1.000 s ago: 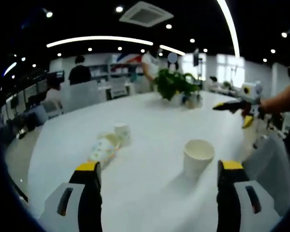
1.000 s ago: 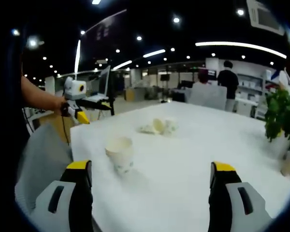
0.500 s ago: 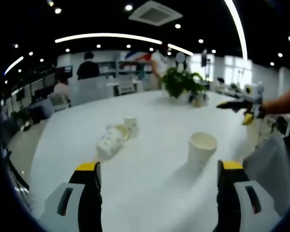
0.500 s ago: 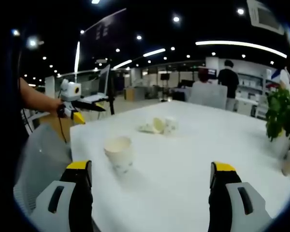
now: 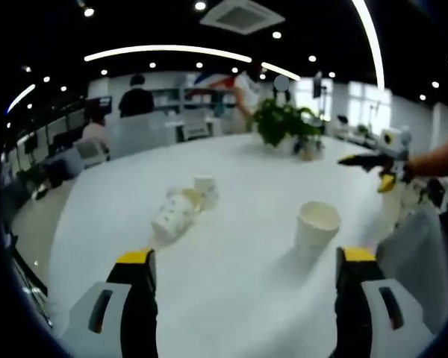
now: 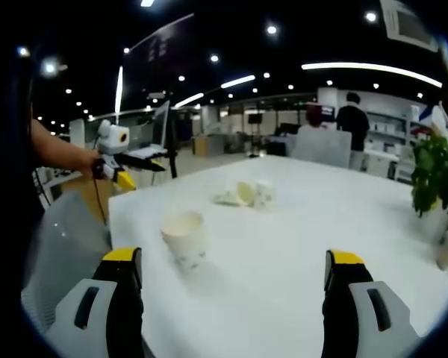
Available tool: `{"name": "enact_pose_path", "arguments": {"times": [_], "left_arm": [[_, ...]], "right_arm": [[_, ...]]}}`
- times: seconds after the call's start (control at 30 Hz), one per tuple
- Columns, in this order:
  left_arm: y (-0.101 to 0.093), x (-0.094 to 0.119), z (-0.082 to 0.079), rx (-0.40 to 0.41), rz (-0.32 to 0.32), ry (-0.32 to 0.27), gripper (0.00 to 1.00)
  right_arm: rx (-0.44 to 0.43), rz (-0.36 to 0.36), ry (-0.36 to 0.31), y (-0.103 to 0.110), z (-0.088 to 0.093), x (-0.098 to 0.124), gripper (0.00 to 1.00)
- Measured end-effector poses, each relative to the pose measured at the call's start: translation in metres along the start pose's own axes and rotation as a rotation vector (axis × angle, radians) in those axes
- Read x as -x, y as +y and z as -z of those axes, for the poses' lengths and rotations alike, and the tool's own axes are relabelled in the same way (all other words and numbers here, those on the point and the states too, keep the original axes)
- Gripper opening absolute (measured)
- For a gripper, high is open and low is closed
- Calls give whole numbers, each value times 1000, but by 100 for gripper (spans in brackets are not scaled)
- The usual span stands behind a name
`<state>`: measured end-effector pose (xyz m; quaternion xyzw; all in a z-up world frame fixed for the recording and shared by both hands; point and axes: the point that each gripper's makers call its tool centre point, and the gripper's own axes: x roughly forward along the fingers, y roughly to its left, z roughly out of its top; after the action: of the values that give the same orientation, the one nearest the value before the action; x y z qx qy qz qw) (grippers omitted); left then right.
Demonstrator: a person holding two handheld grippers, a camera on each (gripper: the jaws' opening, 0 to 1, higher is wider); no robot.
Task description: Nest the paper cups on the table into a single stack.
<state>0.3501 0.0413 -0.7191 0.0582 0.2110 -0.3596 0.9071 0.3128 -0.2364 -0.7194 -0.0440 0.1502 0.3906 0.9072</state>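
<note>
On my left gripper view I have the left gripper (image 5: 243, 280) low over the white worktop (image 5: 239, 171), its fingers (image 5: 134, 262) wide apart with nothing between them. An upright cup (image 5: 317, 229) stands just ahead, nearer my right finger, mouth up. Farther in and to the left lies a tipped cup (image 5: 172, 215) on its side, and a small cup (image 5: 205, 189) stands right at its far end; I cannot tell if they touch. A plant (image 5: 284, 127) sits at the far side of the worktop. At the right edge I see the right gripper (image 5: 373, 165), held off the worktop's edge in a hand (image 5: 425, 165); from this angle I cannot tell its gap.

On my right gripper view the right gripper (image 6: 235, 287) shows its fingers (image 6: 345, 265) spread wide too, holding nothing. The upright cup (image 6: 183, 239) stands near my left finger, and the tipped cup (image 6: 235, 195) and small cup (image 6: 263, 194) lie beyond it, well apart from it. The left gripper (image 6: 127, 168) comes in from the left, over the worktop's (image 6: 299, 224) edge. The plant (image 6: 437, 179) is at the right. People stand far back in the room.
</note>
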Motion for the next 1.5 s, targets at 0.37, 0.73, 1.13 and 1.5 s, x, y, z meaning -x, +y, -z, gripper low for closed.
{"name": "enact_pose_path", "arguments": {"times": [0.37, 0.73, 1.13, 1.5], "left_arm": [[12, -13, -24, -14, 16, 29, 98], [21, -35, -34, -13, 80, 174, 98], [38, -61, -50, -64, 124, 277, 98], [72, -97, -72, -112, 131, 364, 98]], "right_arm": [[-5, 3, 7, -1, 3, 0, 100], [-8, 3, 11, -1, 5, -1, 100], [-13, 4, 17, -4, 8, -3, 100], [-26, 15, 23, -10, 14, -5, 100]]}}
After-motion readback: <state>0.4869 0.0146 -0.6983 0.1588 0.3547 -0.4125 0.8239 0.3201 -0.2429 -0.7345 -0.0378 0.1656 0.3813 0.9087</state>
